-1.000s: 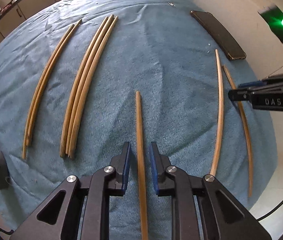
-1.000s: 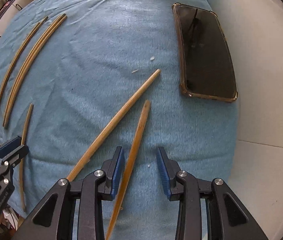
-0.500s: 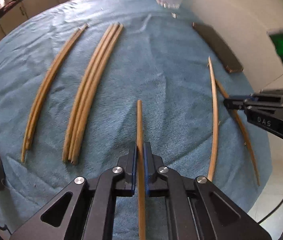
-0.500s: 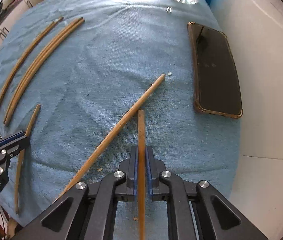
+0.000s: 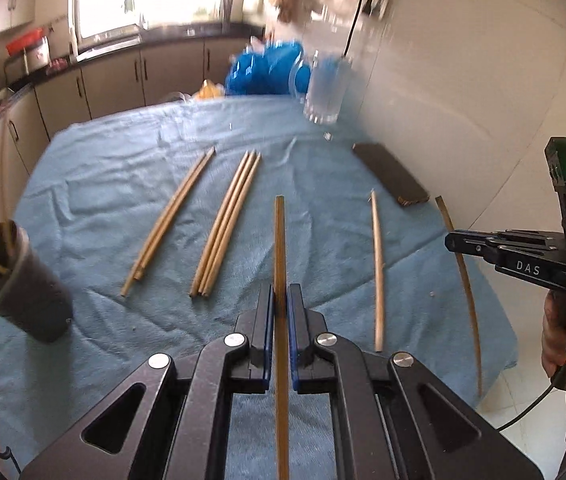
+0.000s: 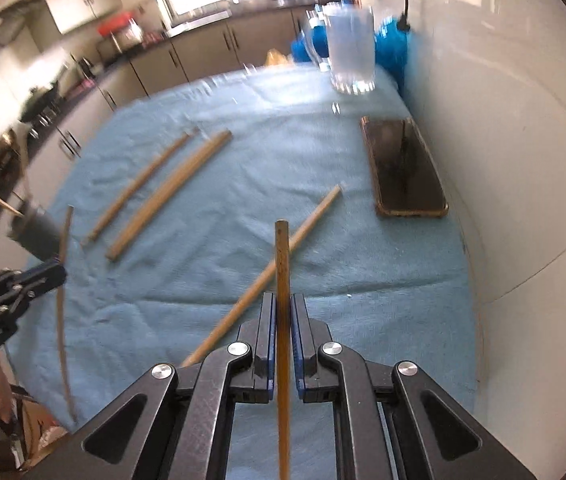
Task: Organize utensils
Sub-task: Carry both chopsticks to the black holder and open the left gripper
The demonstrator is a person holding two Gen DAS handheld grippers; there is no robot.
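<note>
with each gripper's fingers clamped on 1 chopstick, left gripper [image 5: 280, 312] and right gripper [image 6: 283, 320], the operator should keep both sticks level while carrying them to the dark cup [image 5: 19, 280].

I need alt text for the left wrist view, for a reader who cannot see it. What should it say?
The left hand-held gripper is shut on a wooden chopstick above a blue towel. On the towel lie a pair and a trio of chopsticks, a single one, a phone and a glass mug. A dark cup is at left, the right hand-held gripper at right.
</note>
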